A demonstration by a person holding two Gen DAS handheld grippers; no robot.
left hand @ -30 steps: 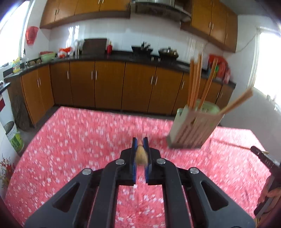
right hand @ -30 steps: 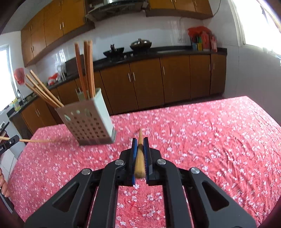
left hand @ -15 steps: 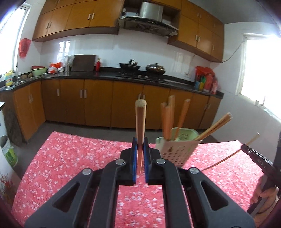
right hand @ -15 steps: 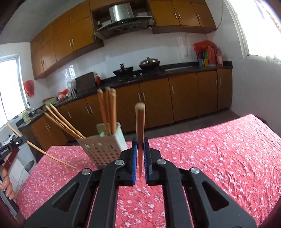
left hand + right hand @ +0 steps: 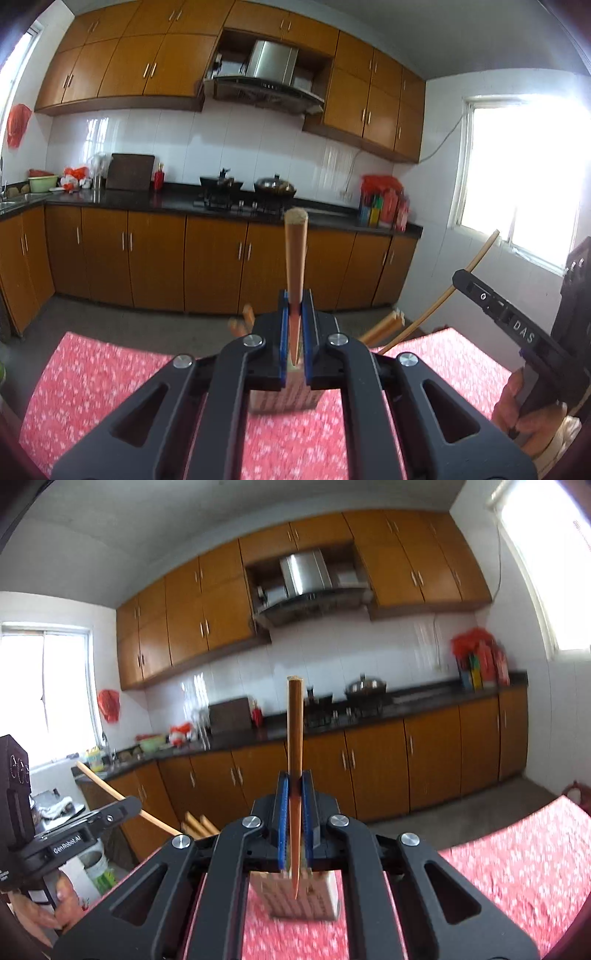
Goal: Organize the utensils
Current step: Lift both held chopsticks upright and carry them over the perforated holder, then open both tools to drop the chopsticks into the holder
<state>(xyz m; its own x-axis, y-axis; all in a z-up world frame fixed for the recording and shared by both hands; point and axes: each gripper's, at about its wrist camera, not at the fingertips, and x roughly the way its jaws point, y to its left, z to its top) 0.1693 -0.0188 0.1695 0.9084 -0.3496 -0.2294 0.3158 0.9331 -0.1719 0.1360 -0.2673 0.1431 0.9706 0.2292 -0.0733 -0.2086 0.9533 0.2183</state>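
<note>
- Both grippers now sit closer to the utensil holder than half a second ago; it has slid from beside the jaws to directly behind and below them in each wrist view, and more of the upper cabinets shows.
- At the far left of the right wrist view, the left gripper (image 5: 122, 806) shows from the side, a person's hand (image 5: 55, 904) on its handle, with a pale chopstick (image 5: 110, 790) slanting up to the left from it.
- In its own view, the left gripper (image 5: 295, 321) has its blue-padded jaws pressed onto a wooden chopstick (image 5: 295, 266), blunt end up and thin tip down.
- Below it stands the perforated utensil holder (image 5: 284, 395) on the red floral desk (image 5: 92, 373), blurred, with further chopstick ends (image 5: 384, 325) fanning out to its right.
- The right gripper (image 5: 295, 801) likewise pinches a second upright chopstick (image 5: 295, 738) between its blue pads, its tip hanging over the holder (image 5: 306, 901).
- At the right edge of the left wrist view, the right gripper (image 5: 480, 295) appears side-on, gripped by the other hand (image 5: 524, 413).
- A black kitchen counter (image 5: 177, 201) with a stove runs along the back wall.
</note>
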